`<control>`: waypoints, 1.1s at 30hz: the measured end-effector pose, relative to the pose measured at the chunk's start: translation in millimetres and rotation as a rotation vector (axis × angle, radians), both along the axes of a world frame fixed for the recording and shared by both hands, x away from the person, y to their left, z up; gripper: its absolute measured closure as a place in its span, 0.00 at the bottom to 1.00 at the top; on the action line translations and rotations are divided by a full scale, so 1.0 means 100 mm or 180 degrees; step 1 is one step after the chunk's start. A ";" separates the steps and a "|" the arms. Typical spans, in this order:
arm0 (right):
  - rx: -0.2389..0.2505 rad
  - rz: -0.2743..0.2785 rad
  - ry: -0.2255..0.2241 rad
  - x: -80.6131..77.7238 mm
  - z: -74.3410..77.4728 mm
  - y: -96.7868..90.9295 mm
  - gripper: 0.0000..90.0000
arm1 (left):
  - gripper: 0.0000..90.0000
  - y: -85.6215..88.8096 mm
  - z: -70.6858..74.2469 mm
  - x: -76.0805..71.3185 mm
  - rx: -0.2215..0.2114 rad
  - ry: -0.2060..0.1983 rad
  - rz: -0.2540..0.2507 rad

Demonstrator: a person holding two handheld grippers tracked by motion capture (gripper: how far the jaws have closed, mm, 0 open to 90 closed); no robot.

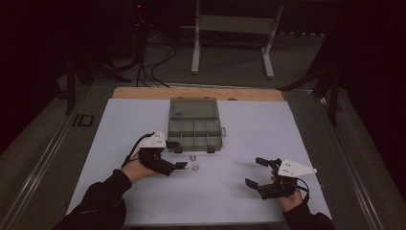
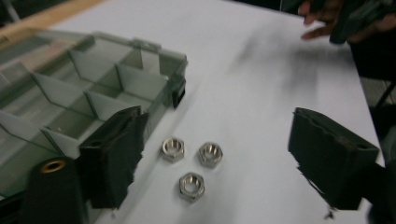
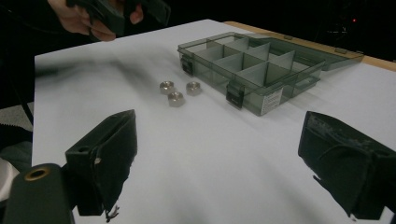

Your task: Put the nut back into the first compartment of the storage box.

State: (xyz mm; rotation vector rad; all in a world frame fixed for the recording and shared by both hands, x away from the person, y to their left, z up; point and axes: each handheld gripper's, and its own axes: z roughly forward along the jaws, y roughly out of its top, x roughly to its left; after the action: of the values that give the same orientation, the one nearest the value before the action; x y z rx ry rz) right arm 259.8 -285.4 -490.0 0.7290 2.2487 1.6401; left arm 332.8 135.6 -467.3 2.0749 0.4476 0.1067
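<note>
Left gripper sits near the middle of the white worktop, just off the front left corner of the compartment box; its jaws stand fairly wide, nothing between the pads, and they straddle open worktop around three hex nuts. In the left gripper view the nuts form a loose triangle: two side by side toward the box, the third nearer the camera, none touching a jaw. The high view shows the nuts as small bright spots just in front of the box's front edge, to the right of the left gripper. The box lies open near the far edge of the worktop, centred; its clear lid is folded flat toward the far edge and the divided compartments face up, with black latches on the front wall. Cannot tell whether any compartment holds parts. Right gripper rests near the front right corner of the worktop, well apart from nuts and box; jaws spread wide, holding nothing, as the right gripper view confirms.
</note>
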 end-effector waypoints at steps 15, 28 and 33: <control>0.0019 0.0008 0.0013 0.00 0.00 0.00 0.13 | 0.57 -0.16 -0.31 0.11 0.0474 0.0101 -0.0142; 0.0020 0.0005 0.0010 0.00 0.00 -0.01 0.13 | 0.66 -0.28 -0.44 0.15 0.1020 0.0038 -0.0197; 0.0022 0.0002 0.0010 0.00 0.00 -0.01 0.13 | 0.70 -0.31 -0.45 0.16 0.1030 0.0039 -0.0178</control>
State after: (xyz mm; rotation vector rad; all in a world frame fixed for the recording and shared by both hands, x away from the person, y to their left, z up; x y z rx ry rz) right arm 260.1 -286.4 -490.0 0.7332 2.2470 1.6487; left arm 348.9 104.9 -512.5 2.4050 0.3995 0.1409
